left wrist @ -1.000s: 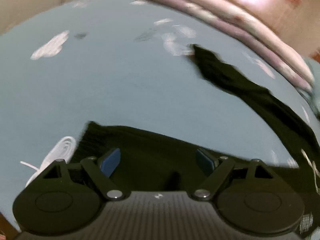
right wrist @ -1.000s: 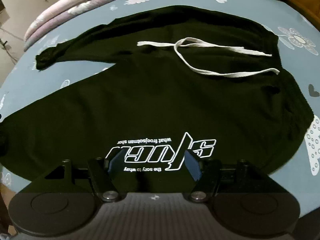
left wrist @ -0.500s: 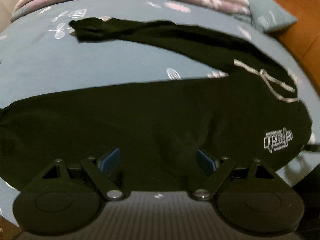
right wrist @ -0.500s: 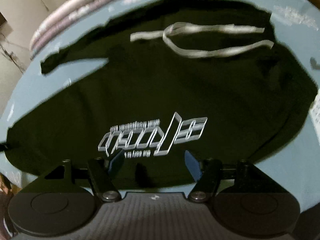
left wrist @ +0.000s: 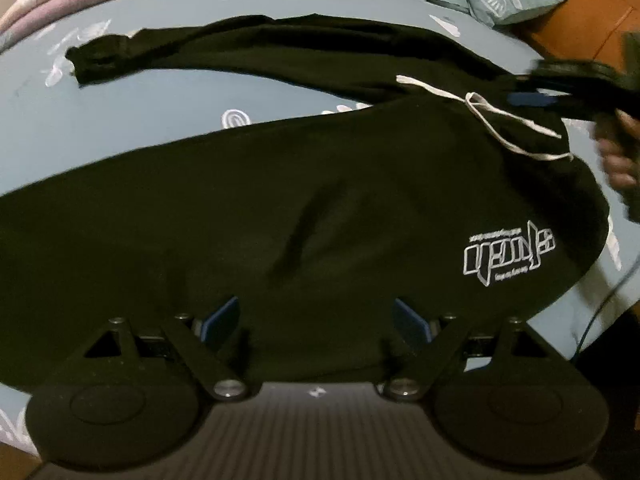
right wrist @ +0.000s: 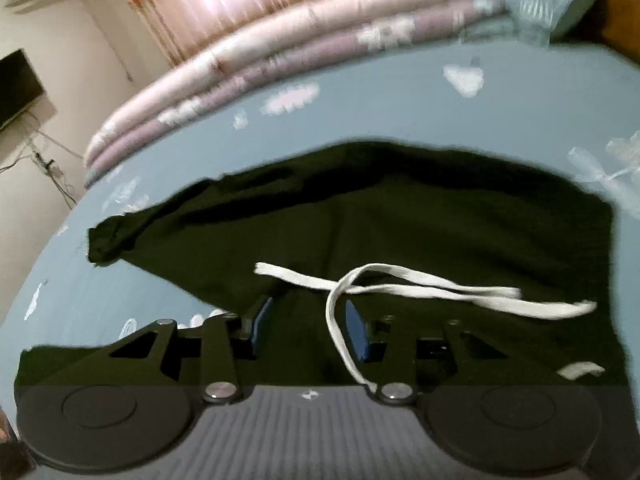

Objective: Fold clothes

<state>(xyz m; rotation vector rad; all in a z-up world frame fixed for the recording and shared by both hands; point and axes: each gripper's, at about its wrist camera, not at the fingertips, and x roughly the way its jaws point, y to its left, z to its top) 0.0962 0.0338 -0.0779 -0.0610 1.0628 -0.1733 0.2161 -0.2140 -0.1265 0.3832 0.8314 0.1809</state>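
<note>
The right gripper (right wrist: pixel 306 326) is closing over the waist of the black trousers (right wrist: pixel 440 216), nothing pinched yet, with the white drawstring (right wrist: pixel 420 286) looping beside its right pad. The left gripper (left wrist: pixel 316 318) stands wide over a trouser leg, empty. The trousers lie spread on the blue bedsheet (left wrist: pixel 120 120). If the right pads catch only the drawstring, a pull would likely drag cord, not cloth, and spoil the fold.

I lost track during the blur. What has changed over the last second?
The right gripper moved from the printed logo up to the white drawstring at the waistband, its jaws closing, gripping nothing yet. The left gripper swung over the black sweatpants, open. The pants stayed flat on the blue bedsheet.
</note>
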